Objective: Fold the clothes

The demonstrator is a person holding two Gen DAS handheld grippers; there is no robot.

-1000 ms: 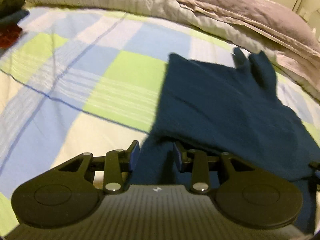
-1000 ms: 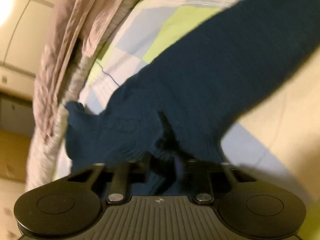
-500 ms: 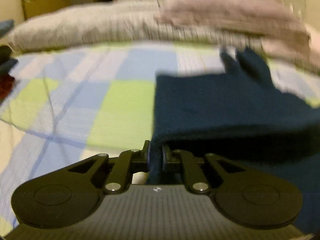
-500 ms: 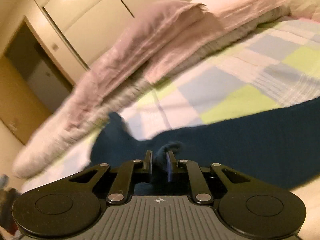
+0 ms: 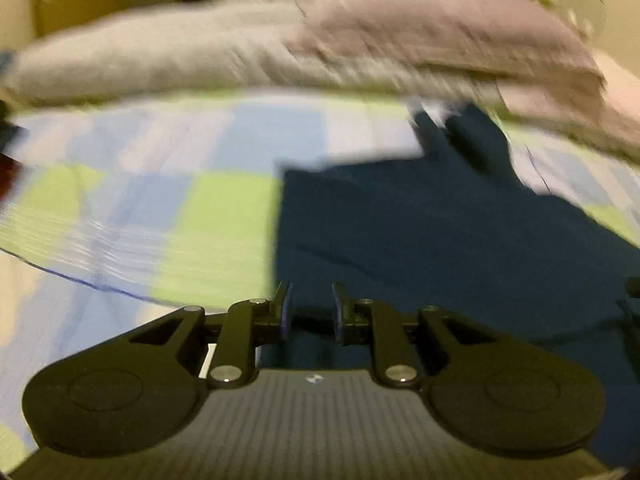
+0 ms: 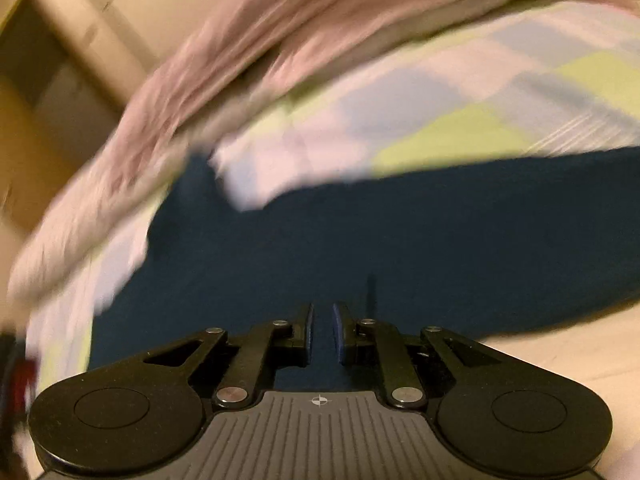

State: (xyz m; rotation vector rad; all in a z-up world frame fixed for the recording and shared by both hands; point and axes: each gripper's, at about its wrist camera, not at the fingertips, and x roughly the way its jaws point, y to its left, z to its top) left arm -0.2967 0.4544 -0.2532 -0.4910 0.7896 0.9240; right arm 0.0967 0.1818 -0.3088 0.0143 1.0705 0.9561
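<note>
Dark blue garment (image 5: 440,240) lies spread on the bed (image 5: 160,208), its near edge directly under both tools. Left tool (image 5: 312,312): jaws have just been opening and stand narrowly apart, dark cloth showing in the gap but no pad seen pressing it. Right tool (image 6: 322,332): jaws have just been closing to a slim gap over the cloth; whether a fold is pinched cannot be told (both views are blurred). Judged progress: early, as the garment looks largely flat, with no finished fold visible and the folding itself outstanding. Beyond it lies checked sheet, then heaped bedding (image 5: 400,40). No containers are in view.
</note>
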